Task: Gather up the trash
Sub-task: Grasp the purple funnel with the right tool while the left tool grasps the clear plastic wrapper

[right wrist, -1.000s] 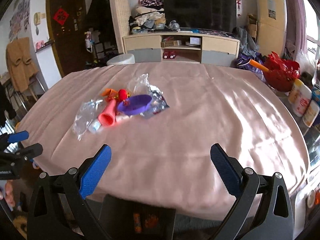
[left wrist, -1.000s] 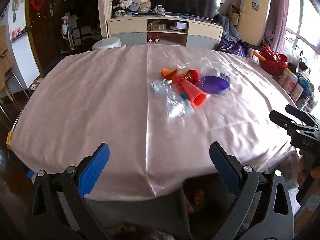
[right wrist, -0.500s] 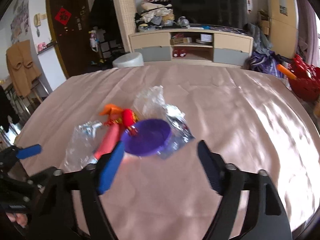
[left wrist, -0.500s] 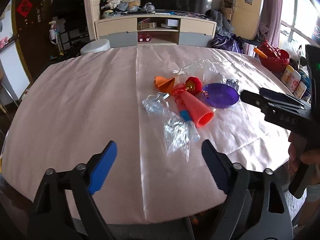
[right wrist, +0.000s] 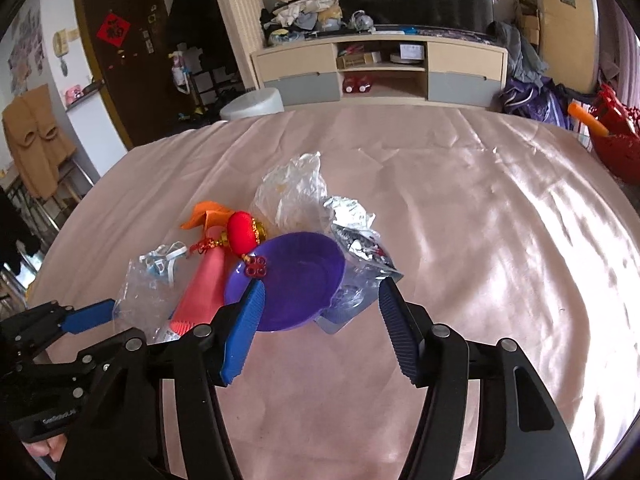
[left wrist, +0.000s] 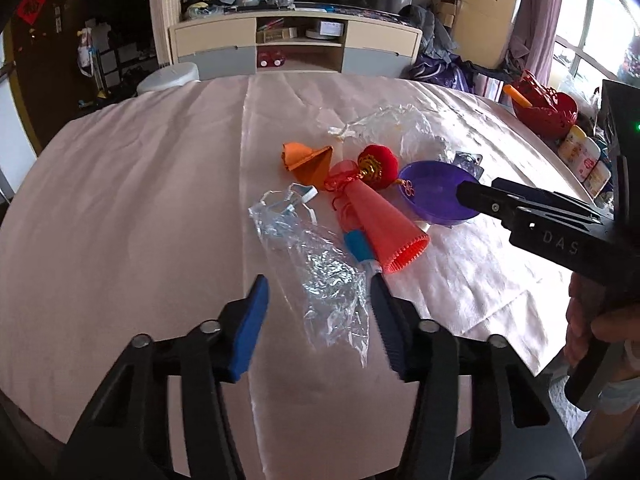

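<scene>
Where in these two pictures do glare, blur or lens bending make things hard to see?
Left wrist view: the window is blown out white, the clear plastic bag glints, and the table edge bends strongly. Right wrist view: sunlight glares on the pink tablecloth at the right, the foil wrapper shines, and the frame corners go dark.

— Where do we have room? 
— The pink tablecloth (left wrist: 132, 200) lies bare on our left, and the near edge (right wrist: 360, 400) is bare too.

— And the far right? 
— Bare cloth (right wrist: 520, 220) out to the red basket (right wrist: 616, 148) at the rim.

— What blocks us in the middle? 
— The heap: clear wrapper (left wrist: 320, 280), coral cone (left wrist: 384, 228) and purple dish (right wrist: 296, 280) touch one another, so we find no gap between them.
</scene>
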Demonstrator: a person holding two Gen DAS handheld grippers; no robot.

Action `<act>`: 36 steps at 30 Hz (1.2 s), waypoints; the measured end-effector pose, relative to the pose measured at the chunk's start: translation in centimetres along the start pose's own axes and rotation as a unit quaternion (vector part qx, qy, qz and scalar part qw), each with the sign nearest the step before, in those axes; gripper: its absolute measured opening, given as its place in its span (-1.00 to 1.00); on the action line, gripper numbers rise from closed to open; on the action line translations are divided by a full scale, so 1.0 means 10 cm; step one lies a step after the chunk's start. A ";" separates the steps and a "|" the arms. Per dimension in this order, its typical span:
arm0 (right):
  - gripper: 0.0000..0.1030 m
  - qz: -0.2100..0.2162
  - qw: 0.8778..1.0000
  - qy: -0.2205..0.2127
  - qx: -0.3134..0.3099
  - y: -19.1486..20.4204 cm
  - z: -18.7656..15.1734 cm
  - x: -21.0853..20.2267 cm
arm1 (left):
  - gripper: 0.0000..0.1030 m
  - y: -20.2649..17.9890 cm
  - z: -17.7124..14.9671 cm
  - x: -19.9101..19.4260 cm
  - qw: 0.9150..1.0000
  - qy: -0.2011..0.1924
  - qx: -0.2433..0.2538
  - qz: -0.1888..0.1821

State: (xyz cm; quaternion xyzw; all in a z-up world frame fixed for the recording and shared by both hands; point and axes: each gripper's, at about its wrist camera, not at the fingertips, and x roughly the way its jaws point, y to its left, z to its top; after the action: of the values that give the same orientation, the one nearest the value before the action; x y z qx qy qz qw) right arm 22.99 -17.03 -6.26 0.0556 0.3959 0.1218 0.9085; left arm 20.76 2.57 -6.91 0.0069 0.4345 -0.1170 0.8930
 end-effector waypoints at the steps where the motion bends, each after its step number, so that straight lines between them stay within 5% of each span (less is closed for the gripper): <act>1: 0.11 0.005 1.000 0.001 0.001 0.00 -0.01 0.01 | -0.24 -0.01 0.00 0.01 1.000 0.002 0.002 -0.004; 7: -0.26 0.020 1.000 0.009 -0.007 0.05 -0.04 0.07 | -0.51 -0.04 -0.02 0.01 1.000 0.001 0.009 -0.011; 18: -0.26 0.028 0.999 0.035 0.008 -0.04 -0.16 0.16 | -0.58 -0.04 -0.04 -0.03 1.000 -0.005 0.018 -0.008; 23: -0.83 0.029 0.999 0.022 -0.012 0.06 -0.16 0.12 | -0.71 -0.03 -0.04 -0.06 1.000 -0.010 0.021 -0.009; 36: -0.92 0.005 0.999 -0.035 -0.037 0.08 -0.15 -0.43 | -0.84 -0.04 -0.07 -0.54 0.998 -0.059 0.017 -0.007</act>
State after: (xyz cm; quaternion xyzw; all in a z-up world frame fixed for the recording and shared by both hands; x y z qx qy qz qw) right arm 18.92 -17.39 -4.09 0.0276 0.3593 0.1388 0.9224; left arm 16.87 3.33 -3.11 0.0123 0.3793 -0.1309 0.9159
